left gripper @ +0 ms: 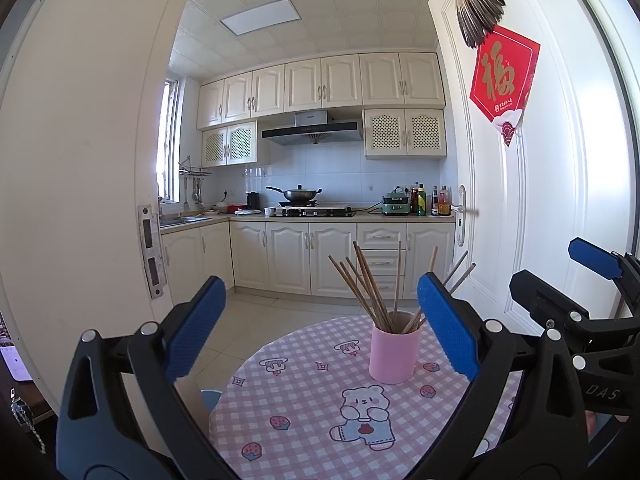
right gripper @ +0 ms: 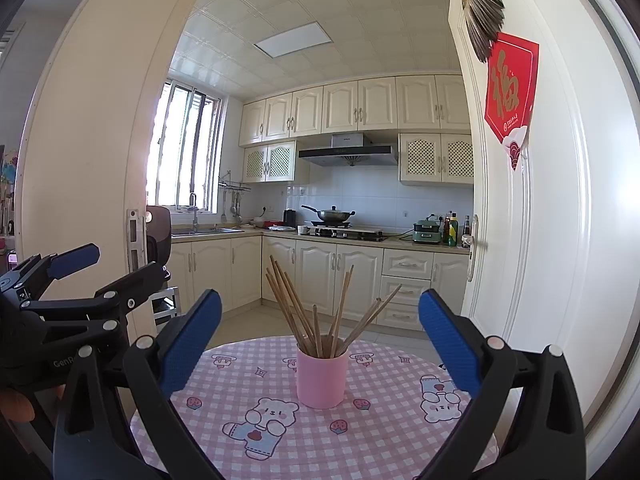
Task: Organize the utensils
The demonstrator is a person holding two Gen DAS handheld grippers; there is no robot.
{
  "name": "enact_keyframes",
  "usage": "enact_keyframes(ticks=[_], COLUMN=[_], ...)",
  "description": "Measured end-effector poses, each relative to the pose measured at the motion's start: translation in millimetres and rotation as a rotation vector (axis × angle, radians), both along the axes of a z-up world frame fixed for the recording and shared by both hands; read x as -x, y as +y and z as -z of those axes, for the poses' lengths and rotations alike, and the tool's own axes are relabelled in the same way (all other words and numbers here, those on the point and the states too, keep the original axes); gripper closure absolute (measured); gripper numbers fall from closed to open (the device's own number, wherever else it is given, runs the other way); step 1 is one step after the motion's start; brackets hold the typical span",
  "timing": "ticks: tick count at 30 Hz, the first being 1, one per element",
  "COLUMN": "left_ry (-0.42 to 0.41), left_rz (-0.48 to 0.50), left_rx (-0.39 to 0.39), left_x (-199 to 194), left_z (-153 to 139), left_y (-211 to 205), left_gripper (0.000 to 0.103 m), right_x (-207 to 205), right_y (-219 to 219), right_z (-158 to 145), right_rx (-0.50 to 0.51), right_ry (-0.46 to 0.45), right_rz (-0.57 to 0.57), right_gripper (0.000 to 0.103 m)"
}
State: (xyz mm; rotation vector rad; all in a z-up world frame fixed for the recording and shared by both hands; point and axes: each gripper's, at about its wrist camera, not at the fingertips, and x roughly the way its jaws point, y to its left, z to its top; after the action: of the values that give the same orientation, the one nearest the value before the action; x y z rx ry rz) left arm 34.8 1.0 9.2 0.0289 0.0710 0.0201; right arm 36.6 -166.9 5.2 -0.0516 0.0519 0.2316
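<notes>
While both grippers sit level just above the near edge of the table (right gripper: 360, 440), neither one is holding anything. The left gripper (left gripper: 320, 328) has its blue-padded fingers (left gripper: 192, 328) spread wide apart, pointing forward at the kitchen, and the pink cup (left gripper: 394, 354) shows up in the gap between them, closer to the right-hand pad. Same deal with the right gripper (right gripper: 320, 344): fingers (right gripper: 448, 344) wide open, nothing between the pads, aimed straight ahead with the pink cup (right gripper: 322, 376) pretty much centred in the gap.

The two tools are side by side and roughly parallel. From the left wrist view you can see the right gripper poking in at the far right, and from the right wrist view the left one shows at the far left, with a bit of the person's hand (right gripper: 16, 404) at the edge behind it.

The cup stands upright on the round table, on a pink checked cloth with cartoon bears. A bunch of wooden chopsticks (right gripper: 304, 312) is in the cup, tips down, fanned out in all directions. Neither gripper touches the cup or the sticks; both are hanging back from it.
</notes>
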Motion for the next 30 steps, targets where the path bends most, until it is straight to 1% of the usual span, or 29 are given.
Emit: enact_keyframes(ticks=[20, 30], left_ry=[-0.015, -0.009], left_rz=[-0.004, -0.003], left_rx=[-0.011, -0.010], left_x=[3.3, 2.6], left_z=[-2.9, -1.2], left_y=[-3.8, -5.0], left_gripper=[0.009, 0.009], right_x=[2.0, 2.0], right_y=[0.6, -0.4], right_z=[4.1, 4.2], right_rx=[0.000, -0.004], right_ry=[0.004, 0.009], right_rz=[0.006, 0.007], right_gripper=[0.008, 0.008])
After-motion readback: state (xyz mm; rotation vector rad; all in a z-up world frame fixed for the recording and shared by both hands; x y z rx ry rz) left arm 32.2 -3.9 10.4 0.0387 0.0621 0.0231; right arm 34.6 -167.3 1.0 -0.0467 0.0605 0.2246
